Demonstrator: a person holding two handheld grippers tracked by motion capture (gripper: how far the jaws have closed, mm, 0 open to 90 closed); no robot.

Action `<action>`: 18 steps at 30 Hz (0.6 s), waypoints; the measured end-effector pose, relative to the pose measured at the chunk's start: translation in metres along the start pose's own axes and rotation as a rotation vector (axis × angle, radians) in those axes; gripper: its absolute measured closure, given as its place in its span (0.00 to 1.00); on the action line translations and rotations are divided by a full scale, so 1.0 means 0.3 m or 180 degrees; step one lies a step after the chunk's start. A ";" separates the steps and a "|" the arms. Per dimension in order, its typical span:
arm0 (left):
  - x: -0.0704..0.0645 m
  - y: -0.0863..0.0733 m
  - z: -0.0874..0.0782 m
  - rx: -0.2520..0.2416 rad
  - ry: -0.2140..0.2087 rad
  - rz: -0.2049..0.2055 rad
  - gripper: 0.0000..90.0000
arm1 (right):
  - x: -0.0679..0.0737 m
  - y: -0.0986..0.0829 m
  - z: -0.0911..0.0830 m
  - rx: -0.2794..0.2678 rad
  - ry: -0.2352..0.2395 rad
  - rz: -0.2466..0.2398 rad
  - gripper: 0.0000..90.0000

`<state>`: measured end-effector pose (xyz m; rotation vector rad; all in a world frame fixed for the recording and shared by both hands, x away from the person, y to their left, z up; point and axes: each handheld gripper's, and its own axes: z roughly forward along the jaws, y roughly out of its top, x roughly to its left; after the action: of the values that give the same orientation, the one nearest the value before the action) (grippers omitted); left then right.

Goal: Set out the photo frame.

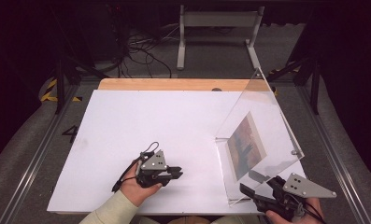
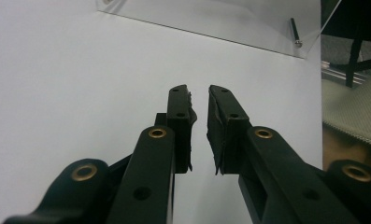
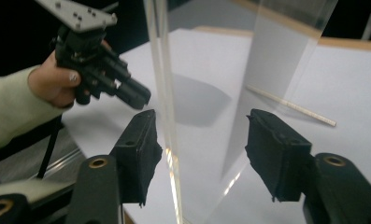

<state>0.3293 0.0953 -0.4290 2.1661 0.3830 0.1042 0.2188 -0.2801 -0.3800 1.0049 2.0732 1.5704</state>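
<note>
White counter (image 1: pixel 127 121) across the middle of the high view, a wooden strip (image 1: pixel 174 84) along its far edge. Clear acrylic photo frame (image 1: pixel 262 121) standing tilted at centre right of that view, a picture (image 1: pixel 245 145) sandwiched in its lower panel, a small screw (image 1: pixel 294 151) near its right corner. Left gripper (image 1: pixel 176 173) at lower centre, held in a hand (image 1: pixel 139 184) with a pale sleeve, jaws close together but narrowly parted on nothing, resting low over bare counter, well apart from the frame. Right gripper (image 1: pixel 248 191) at the lower right corner, jaws spread wide. In the right gripper view, near edge of the acrylic frame (image 3: pixel 167 116) rising between the two open jaws, close to the left one; contact not clear. Left gripper (image 3: pixel 131 93) at upper left of that view.
</note>
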 end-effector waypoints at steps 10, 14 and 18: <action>0.065 -0.031 -0.088 -0.0134 0.0302 -0.0111 0.85 | 0.033 0.060 0.030 -0.0260 -0.0639 -0.0003 0.61; 0.112 -0.061 -0.144 -0.0228 0.0467 -0.0227 0.85 | 0.065 0.065 0.036 -0.0148 -0.1023 -0.0030 0.73; 0.134 -0.081 -0.175 -0.0269 0.0559 -0.0275 0.85 | 0.059 0.071 0.022 -0.0156 -0.1155 -0.0087 0.82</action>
<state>0.3504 0.1622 -0.4205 2.0601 0.5620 0.2587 0.2177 -0.2599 -0.3598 1.1417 1.7847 1.3044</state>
